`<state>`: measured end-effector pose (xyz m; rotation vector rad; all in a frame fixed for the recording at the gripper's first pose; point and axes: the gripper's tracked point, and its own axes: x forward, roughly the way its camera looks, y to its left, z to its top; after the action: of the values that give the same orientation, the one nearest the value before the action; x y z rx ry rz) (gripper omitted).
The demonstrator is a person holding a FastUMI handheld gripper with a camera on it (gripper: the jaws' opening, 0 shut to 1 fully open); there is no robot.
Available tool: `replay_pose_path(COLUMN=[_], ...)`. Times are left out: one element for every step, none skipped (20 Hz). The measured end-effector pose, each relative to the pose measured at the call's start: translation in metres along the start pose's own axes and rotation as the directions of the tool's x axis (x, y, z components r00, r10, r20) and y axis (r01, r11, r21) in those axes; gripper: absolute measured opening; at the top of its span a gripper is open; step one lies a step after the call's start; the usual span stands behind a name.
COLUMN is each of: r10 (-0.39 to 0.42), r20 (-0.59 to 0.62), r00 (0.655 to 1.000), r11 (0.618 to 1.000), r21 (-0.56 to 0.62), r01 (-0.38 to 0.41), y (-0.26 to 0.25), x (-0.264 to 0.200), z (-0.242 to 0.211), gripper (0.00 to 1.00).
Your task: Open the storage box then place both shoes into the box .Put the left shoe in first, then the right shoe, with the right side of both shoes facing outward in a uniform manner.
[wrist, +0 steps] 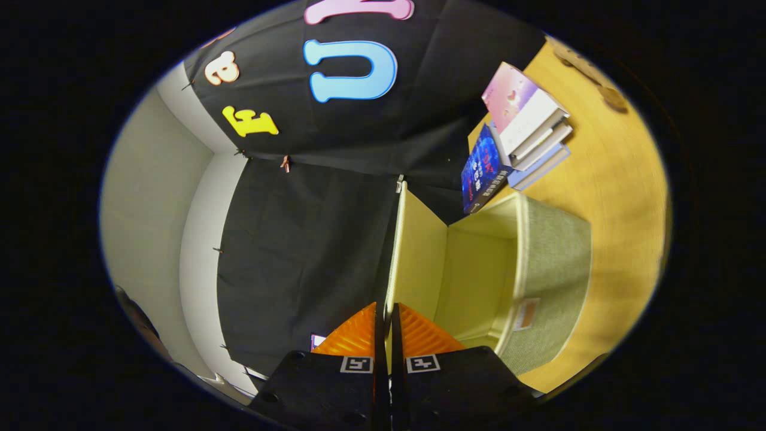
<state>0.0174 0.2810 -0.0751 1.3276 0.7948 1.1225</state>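
Gripper (385, 323) at bottom centre, fingers nearly closed and pinching the thin edge of the storage box lid (416, 251), which stands raised straight ahead of them. The storage box (553, 269), open with pale interior and grey-green fabric side, sits centre-right on the wooden worktop (622, 197). A stack of books (520, 134) lies beyond the box, upper right.

box (550, 263) interior open beside raised lid (419, 251), tool (386, 323) clamped on lid, books (520, 137) beyond
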Motion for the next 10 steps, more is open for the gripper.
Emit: replay_pose_path(r10=[-0.001, 0.004, 0.013, 0.019, 0.026, 0.034, 0.047, 0.058, 0.061, 0.066], r20=[-0.008, -0.012, -0.015, -0.02, -0.026, -0.028, -0.036, -0.046, -0.058, -0.075], r00=[1.0, 1.0, 1.0, 1.0, 0.999, 0.999, 0.998, 0.997, 0.996, 0.995], r11=[1.0, 1.0, 0.999, 0.999, 0.999, 0.998, 0.998, 0.998, 0.998, 0.997], r21=[-0.022, -0.03, -0.034, -0.038, -0.042, -0.043, -0.038, -0.032, -0.03, -0.027], r01=[0.001, -0.004, -0.014, -0.02, -0.027, -0.036, -0.048, -0.059, -0.063, -0.068], y=[0.01, 0.019, 0.029, 0.037, 0.043, 0.05, 0.055, 0.06, 0.061, 0.063], x=[0.011, 0.022, 0.034, 0.044, 0.055, 0.066, 0.078, 0.09, 0.102, 0.112], z=[0.0, -0.002, -0.003, -0.004, -0.005, -0.008, -0.01, -0.014, -0.019, -0.023], gripper=[0.06, 0.07, 0.07, 0.07, 0.07, 0.07, 0.07, 0.07, 0.07, 0.07])
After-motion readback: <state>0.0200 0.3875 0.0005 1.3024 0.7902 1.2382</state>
